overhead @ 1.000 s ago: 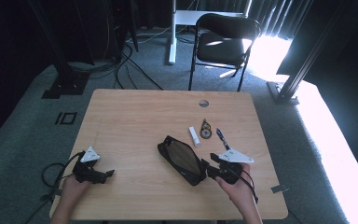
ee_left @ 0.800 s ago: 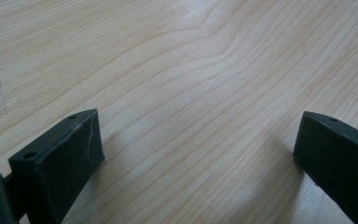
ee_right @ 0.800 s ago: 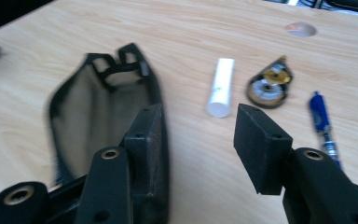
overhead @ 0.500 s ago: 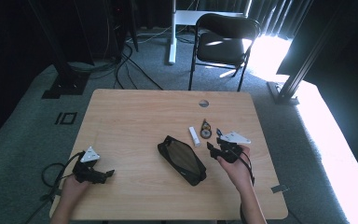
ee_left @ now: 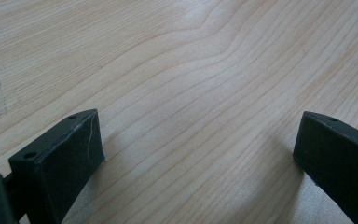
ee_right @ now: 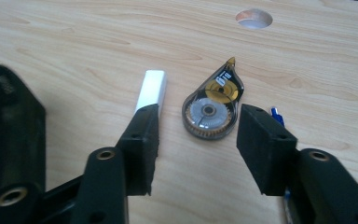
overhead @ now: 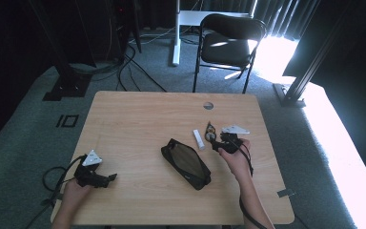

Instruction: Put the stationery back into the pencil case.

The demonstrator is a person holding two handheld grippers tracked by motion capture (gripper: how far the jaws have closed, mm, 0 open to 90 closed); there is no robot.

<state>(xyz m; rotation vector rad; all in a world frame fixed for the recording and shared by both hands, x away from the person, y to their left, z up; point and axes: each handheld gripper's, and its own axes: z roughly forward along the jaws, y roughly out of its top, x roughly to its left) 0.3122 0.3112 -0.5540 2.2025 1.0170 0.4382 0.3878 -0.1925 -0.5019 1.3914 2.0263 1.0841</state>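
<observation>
Right tongs [ee_right: 193,135] are hanging low over the wooden worktop [overhead: 138,124], jaws spread, gripping nothing. In the right gripper view a teardrop-shaped correction tape dispenser [ee_right: 213,108] is lying flat just ahead of the gap between the jaws, its yellow tip pointing away toward a round cable hole [ee_right: 254,17] in the worktop. A white stick-like piece [ee_right: 151,88] is lying just beside the dispenser, its near end hidden behind one jaw. A blue-tipped pen [ee_right: 277,115] is peeking out behind the other jaw, mostly hidden. A black pouch [ee_right: 9,135] is sitting at the edge of that view.

In the high view the right tongs [overhead: 217,143] are sitting right next to the dispenser [overhead: 210,130] and the white piece [overhead: 198,139], in the right half of the worktop. The pouch [overhead: 186,163] is lying unzipped near the middle, angled, near the right hand [overhead: 235,160].

Left tongs [overhead: 108,178] are resting near the front left corner, held in the left hand [overhead: 74,191], well apart from everything else. In the left gripper view the left tongs [ee_left: 196,154] are spread wide over bare wood, empty.

A black folding chair [overhead: 228,43] is standing on the floor beyond the worktop.
</observation>
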